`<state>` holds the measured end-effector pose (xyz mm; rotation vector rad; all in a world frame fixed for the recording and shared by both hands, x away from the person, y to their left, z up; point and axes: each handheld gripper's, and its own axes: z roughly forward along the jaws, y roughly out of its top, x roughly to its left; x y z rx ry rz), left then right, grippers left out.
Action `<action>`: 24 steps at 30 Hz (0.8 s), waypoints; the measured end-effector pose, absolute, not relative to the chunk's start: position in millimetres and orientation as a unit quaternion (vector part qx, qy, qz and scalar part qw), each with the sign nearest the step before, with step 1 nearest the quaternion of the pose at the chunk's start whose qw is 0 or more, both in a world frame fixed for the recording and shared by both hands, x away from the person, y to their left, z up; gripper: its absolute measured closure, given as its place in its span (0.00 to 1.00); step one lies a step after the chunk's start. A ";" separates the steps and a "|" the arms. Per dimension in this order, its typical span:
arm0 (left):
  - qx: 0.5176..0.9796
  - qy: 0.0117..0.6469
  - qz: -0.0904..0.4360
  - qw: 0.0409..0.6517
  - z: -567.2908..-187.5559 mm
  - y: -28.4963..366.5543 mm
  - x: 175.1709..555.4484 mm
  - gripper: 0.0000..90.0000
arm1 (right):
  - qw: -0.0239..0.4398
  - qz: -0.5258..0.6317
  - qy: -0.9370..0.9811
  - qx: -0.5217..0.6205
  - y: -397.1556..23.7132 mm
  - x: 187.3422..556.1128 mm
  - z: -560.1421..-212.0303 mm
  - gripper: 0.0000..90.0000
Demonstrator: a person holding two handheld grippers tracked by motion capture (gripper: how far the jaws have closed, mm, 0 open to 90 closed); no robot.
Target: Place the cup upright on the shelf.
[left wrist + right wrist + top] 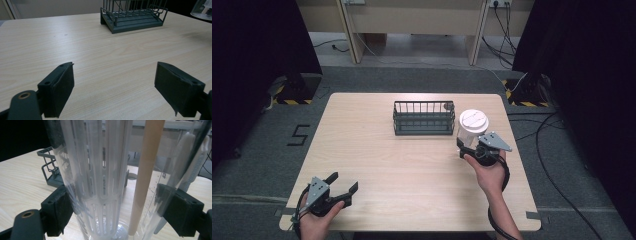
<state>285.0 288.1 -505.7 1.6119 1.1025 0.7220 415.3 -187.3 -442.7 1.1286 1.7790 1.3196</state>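
While clamped upright between the right gripper point(112, 215) jaws, clear pitcher point(117, 182) stands just right of wire rack point(423, 118); left gripper point(115, 87) gapes wide, empty.

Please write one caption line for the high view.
Right gripper holds a lidded clear jug beside the wire rack; left gripper open.

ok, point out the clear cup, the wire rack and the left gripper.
clear cup point(473, 122), high view, on its white lid.
wire rack point(423, 131), high view, on its dark front wall.
left gripper point(346, 182), high view, midway between the tips of its open jaws.
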 end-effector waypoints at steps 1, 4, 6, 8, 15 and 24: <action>0.668 0.457 0.299 0.505 -505.7 288.0 285.0 0.17 | 0.322 0.503 0.678 0.430 -187.3 415.3 -442.7 0.21; 0.668 0.457 0.298 0.506 -505.7 287.9 285.1 0.17 | 0.322 0.501 0.678 0.431 -185.4 418.7 -443.5 0.21; 0.668 0.457 0.298 0.506 -505.7 288.0 285.1 0.17 | 0.320 0.501 0.678 0.433 -184.1 420.1 -444.5 0.21; 0.668 0.457 0.298 0.506 -505.8 288.1 285.2 0.17 | 0.318 0.501 0.678 0.434 -182.9 421.5 -445.3 0.21; 0.667 0.458 0.298 0.507 -505.7 288.2 285.2 0.17 | 0.318 0.499 0.679 0.435 -180.3 425.9 -444.8 0.21; 0.668 0.457 0.298 0.507 -505.7 288.1 285.2 0.17 | 0.319 0.500 0.676 0.436 -178.3 432.2 -440.3 0.21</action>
